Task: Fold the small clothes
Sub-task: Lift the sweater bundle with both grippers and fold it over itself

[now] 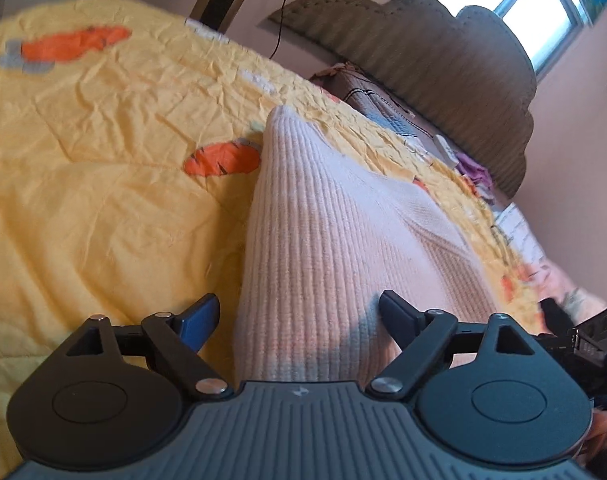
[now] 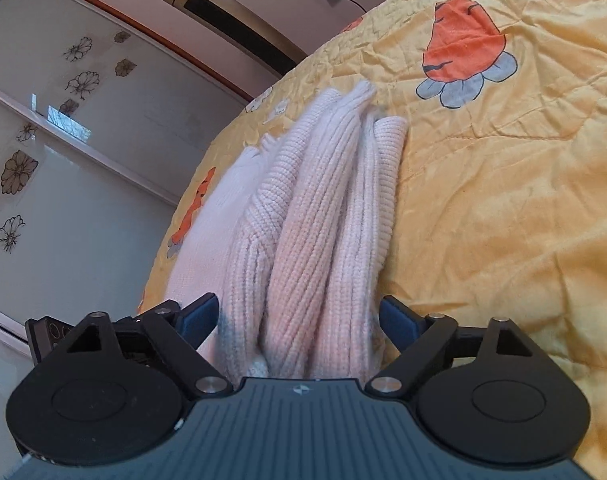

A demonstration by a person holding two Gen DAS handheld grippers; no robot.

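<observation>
A pale pink ribbed knit sweater [image 1: 327, 220] lies on the yellow bedspread [image 1: 103, 160], stretching away from my left gripper [image 1: 299, 304]. That gripper is open wide; the near end of the knit lies between its blue fingers [image 1: 201, 316] without being pinched. In the right wrist view the same sweater [image 2: 311, 208] shows as bunched lengthwise folds, with a flat smoother part on its left. My right gripper [image 2: 299, 308] is also open wide, the folds running between its blue fingers [image 2: 397, 320] with gaps on both sides.
The bedspread [image 2: 503, 200] has orange carrot prints [image 2: 459, 44]. A padded headboard [image 1: 443, 72], pillows and small items [image 1: 467, 168] sit at the bed's far end. A wardrobe with flower-decorated doors [image 2: 63, 140] and a tower fan [image 2: 223, 12] stand beside the bed.
</observation>
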